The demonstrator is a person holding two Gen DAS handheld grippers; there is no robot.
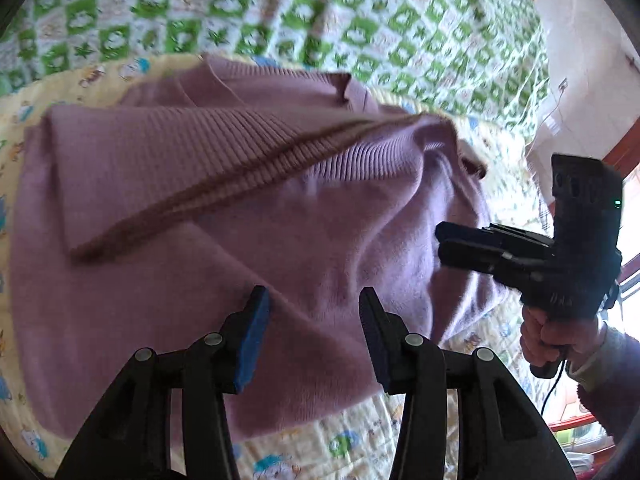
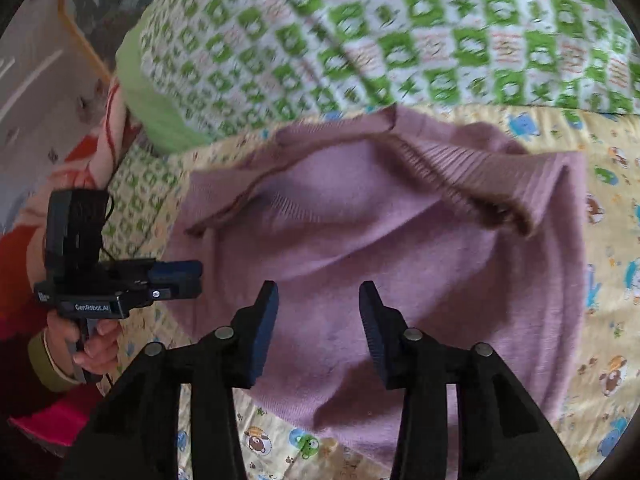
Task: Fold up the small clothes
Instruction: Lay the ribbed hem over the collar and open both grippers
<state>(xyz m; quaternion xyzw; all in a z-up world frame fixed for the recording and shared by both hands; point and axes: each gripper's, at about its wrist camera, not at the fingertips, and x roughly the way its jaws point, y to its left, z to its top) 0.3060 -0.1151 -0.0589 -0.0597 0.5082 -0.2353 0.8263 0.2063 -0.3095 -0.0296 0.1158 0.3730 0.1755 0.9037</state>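
Mauve fuzzy knit sweater (image 1: 248, 216) with ribbed hem, rumpled on yellow cartoon-print quilt (image 2: 608, 320), left gripper (image 1: 314, 320) spread, right gripper (image 2: 318, 312) spread, both empty

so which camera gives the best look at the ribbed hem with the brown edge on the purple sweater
The left wrist view: the ribbed hem of the purple sweater runs long and sharp across the frame, ribs distinct. The right wrist view shows the same ribbed hem shorter, bunched and motion-blurred.

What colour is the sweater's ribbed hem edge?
Brownish trim on the mauve-pink sweater; the left wrist view shows it best.
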